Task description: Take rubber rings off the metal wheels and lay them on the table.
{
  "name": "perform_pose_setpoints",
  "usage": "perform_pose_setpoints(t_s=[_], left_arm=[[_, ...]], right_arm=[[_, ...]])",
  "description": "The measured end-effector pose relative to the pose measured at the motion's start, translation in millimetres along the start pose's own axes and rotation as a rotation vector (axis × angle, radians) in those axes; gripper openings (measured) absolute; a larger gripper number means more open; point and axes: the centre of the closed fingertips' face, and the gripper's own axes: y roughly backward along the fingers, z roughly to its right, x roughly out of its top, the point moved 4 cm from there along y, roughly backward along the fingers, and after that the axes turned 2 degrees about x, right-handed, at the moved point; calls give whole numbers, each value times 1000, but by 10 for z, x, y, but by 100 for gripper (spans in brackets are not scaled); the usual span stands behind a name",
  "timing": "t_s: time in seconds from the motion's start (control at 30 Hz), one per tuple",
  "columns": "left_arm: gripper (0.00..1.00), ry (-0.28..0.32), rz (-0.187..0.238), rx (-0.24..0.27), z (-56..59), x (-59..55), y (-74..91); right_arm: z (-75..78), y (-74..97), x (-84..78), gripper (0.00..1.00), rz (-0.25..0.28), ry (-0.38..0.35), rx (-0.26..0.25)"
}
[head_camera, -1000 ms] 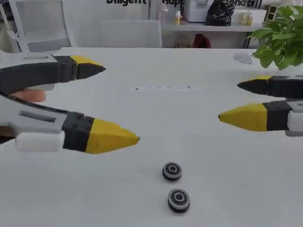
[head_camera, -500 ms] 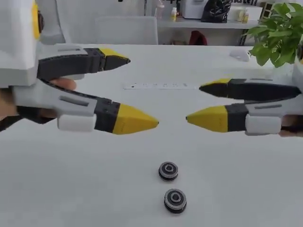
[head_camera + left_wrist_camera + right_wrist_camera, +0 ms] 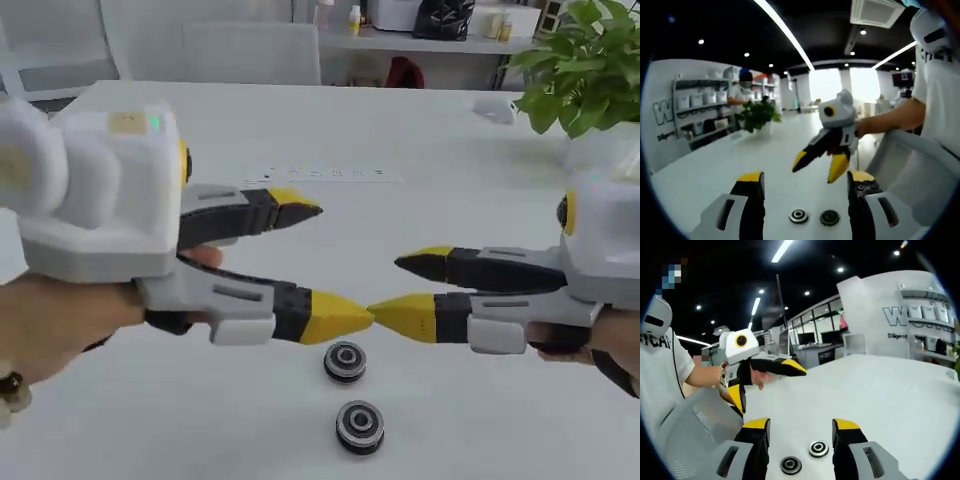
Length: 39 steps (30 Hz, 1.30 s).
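A wide white tabletop (image 3: 470,170) runs back to a bright room, where a grey chair (image 3: 250,52) stands at its far edge and a long shelf (image 3: 440,43) behind carries a black bag (image 3: 446,17) and small bottles. A leafy potted plant (image 3: 580,60) stands at the right far corner. Over the near part hang the two grippers, each in a hand. The left gripper (image 3: 346,264) has its jaws spread wide and grasps nothing. The right gripper (image 3: 384,286) faces it, jaws parted less and likewise bare. Their lower yellow tips almost meet. A white power strip (image 3: 322,175) lies flat at mid-table, well beyond them. Just below the meeting tips sits the farther wheel (image 3: 345,362), and the nearer wheel (image 3: 360,425) lies just beside it toward the person. Both rest flat on the tabletop, dark round the rim, apart from either gripper.
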Motion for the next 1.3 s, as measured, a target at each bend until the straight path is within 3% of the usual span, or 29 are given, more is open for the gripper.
perform_pose_setpoints(t_s=[0.1,0.33,0.43,0.6,0.73,0.87,1.03,1.3], left_arm=[[70,27,-14,-7,21,-128,-45],[65,0,-90,-17,70,-388,-90],[63,-26,-102,-9,83,-461,-96],[58,8,-141,-35,107,-604,-107],[58,30,-133,-40,140,-636,-149],[53,3,-168,-76,246,-709,-193],[46,-28,-227,-86,285,-851,-210],[41,7,-231,-66,315,-970,-285]], right_arm=[[0,4,-112,45,-26,-23,-6],[37,-18,-397,41,-105,-82,9],[44,-27,-479,38,-124,-91,16],[48,-36,-610,31,-160,-111,34],[1,-55,-729,29,-227,-84,50],[-5,-38,-890,27,-296,-77,68],[-19,-68,-962,26,-336,-63,82],[-45,-94,-1041,24,-370,-60,97]])
